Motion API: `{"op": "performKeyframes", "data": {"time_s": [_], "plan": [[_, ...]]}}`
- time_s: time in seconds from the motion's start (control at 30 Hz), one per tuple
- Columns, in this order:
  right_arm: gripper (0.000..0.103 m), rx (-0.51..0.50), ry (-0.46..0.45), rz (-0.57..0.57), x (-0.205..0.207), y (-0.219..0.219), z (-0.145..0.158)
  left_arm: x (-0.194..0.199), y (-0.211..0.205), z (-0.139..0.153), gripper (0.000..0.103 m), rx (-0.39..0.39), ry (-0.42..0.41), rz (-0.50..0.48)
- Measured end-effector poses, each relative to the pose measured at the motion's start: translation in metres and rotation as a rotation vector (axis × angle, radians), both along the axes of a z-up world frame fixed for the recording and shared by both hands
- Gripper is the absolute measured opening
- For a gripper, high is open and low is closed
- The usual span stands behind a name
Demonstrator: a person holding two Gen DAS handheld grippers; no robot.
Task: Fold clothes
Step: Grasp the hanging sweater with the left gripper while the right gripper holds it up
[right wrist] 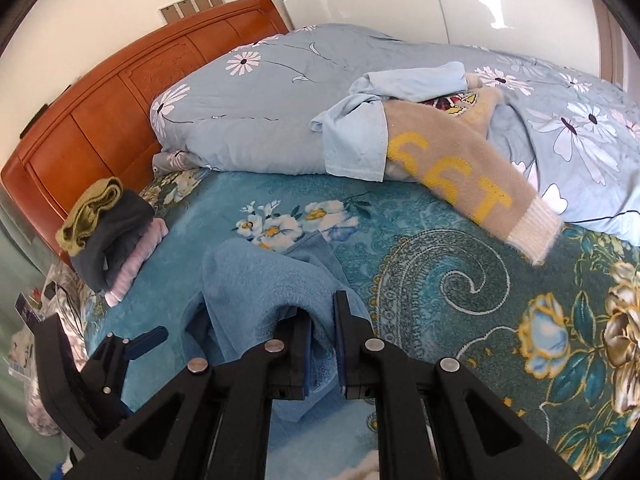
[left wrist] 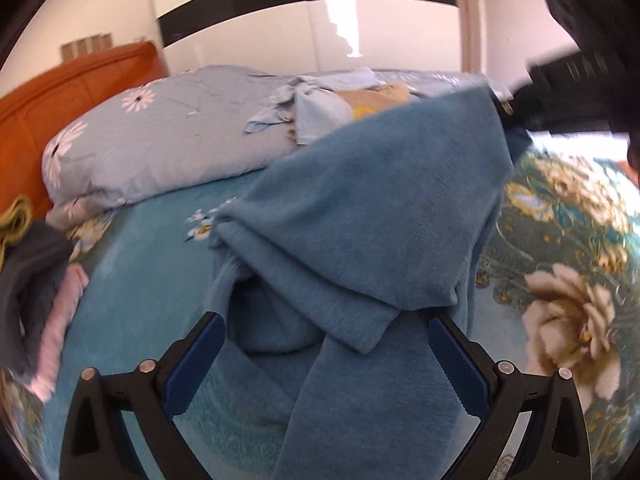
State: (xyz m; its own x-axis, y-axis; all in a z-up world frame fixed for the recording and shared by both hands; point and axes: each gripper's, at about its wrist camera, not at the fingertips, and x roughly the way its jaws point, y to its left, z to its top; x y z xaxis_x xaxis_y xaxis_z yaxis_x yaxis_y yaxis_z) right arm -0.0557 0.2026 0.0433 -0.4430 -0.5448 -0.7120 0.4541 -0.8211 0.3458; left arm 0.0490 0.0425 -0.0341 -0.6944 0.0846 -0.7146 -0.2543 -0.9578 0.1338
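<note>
A blue fleece garment [left wrist: 360,208] is held up over the bed, draping down between the fingers of my left gripper [left wrist: 328,332], which is open around the hanging cloth. In the left wrist view my right gripper [left wrist: 520,108] holds the garment's upper right corner. In the right wrist view my right gripper [right wrist: 322,328] is shut on a fold of the blue garment [right wrist: 256,280]. My left gripper [right wrist: 120,352] shows at lower left there.
A stack of folded clothes [right wrist: 112,228] lies by the orange headboard [right wrist: 120,92]. A light blue shirt [right wrist: 360,136] and a beige sweater [right wrist: 460,172] lie on the flowered duvet [right wrist: 248,120]. The teal floral bedspread [right wrist: 480,300] covers the bed.
</note>
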Motion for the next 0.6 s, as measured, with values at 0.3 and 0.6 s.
{"op": "performKeyframes", "data": {"time_s": [0.3, 0.6], "plan": [[0.011, -0.015, -0.019, 0.015, -0.007, -0.006, 0.002, -0.018, 0.014, -0.008, 0.088, -0.137, 0.042, -0.054], [0.011, 0.006, -0.010, 0.045, -0.007, -0.011, 0.000, -0.032, -0.034, 0.016, 0.011, 0.099, 0.038, 0.013]]}}
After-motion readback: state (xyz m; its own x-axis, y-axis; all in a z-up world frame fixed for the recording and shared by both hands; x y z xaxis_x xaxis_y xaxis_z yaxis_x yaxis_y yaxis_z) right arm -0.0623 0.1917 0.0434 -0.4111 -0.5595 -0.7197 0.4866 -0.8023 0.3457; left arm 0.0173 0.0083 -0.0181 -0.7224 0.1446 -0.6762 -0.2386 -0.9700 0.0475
